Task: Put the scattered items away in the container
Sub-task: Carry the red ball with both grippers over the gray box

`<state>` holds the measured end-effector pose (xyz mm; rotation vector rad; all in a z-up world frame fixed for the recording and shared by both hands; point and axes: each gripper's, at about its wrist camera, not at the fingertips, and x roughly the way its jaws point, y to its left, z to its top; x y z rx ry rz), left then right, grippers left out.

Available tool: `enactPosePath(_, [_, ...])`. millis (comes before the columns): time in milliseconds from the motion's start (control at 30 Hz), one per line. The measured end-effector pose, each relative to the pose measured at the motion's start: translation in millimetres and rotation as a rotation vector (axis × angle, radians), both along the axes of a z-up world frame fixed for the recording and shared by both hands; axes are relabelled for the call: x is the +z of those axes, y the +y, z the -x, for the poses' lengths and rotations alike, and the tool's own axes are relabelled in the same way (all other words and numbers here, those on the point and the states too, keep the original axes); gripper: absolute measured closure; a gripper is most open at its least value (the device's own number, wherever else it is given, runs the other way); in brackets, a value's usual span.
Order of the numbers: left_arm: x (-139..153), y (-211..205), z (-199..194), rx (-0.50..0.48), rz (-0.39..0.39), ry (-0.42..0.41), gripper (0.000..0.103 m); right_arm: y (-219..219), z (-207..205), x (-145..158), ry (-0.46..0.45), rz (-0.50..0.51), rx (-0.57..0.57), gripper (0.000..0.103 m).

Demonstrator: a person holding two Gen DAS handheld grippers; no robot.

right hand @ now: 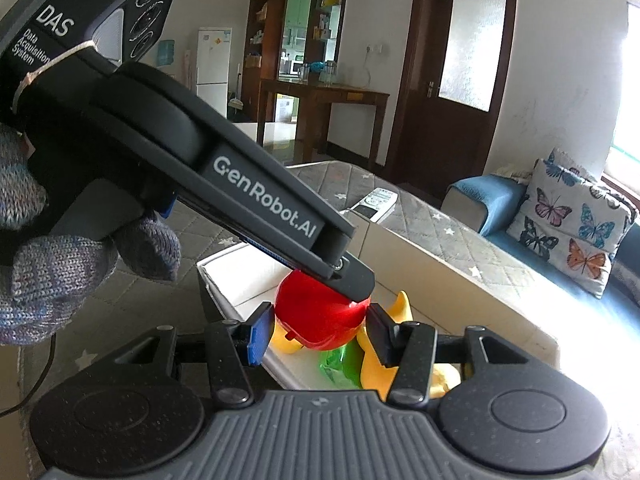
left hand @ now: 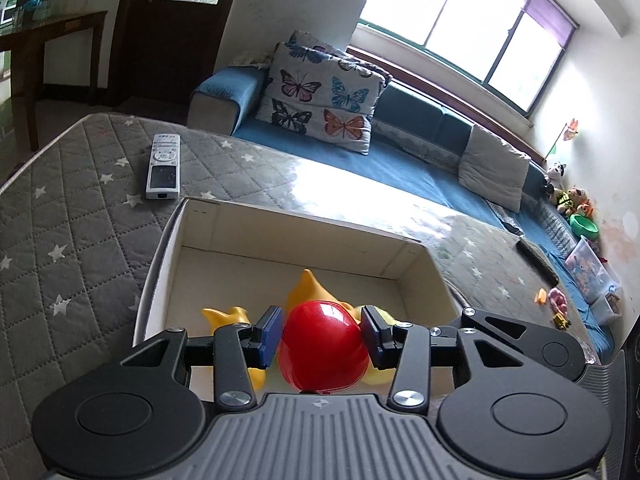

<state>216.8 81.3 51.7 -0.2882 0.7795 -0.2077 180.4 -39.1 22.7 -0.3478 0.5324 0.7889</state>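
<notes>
My left gripper (left hand: 322, 338) is shut on a glossy red plastic toy (left hand: 323, 346) and holds it over the open white box (left hand: 304, 224). Yellow toy pieces (left hand: 308, 286) lie in the box beneath it. In the right wrist view the left gripper's arm crosses from the upper left and its fingers clamp the red toy (right hand: 320, 316) above the box (right hand: 460, 268). My right gripper (right hand: 318, 332) is open and empty, its fingertips just either side of the red toy, above yellow pieces (right hand: 376, 368) and a green piece (right hand: 340, 364).
A silver remote (left hand: 163, 166) lies on the grey star-quilted table (left hand: 72, 208) beyond the box, also in the right wrist view (right hand: 372, 203). A blue sofa (left hand: 400, 160) with a butterfly cushion (left hand: 320, 92) stands behind. Small toys (left hand: 554, 304) lie far right.
</notes>
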Motion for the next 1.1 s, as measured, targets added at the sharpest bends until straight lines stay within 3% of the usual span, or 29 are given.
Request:
enactPosePath(567, [-26,14,-26,0.017,0.005,0.06,0.057,4,-38,-22,0.079,0.006,0.007,0.052])
enactPosePath(1100, [-29,11,-25,0.029,-0.01,0.066,0.058,5,-33,-23,0.098,0.027,-0.004,0.052])
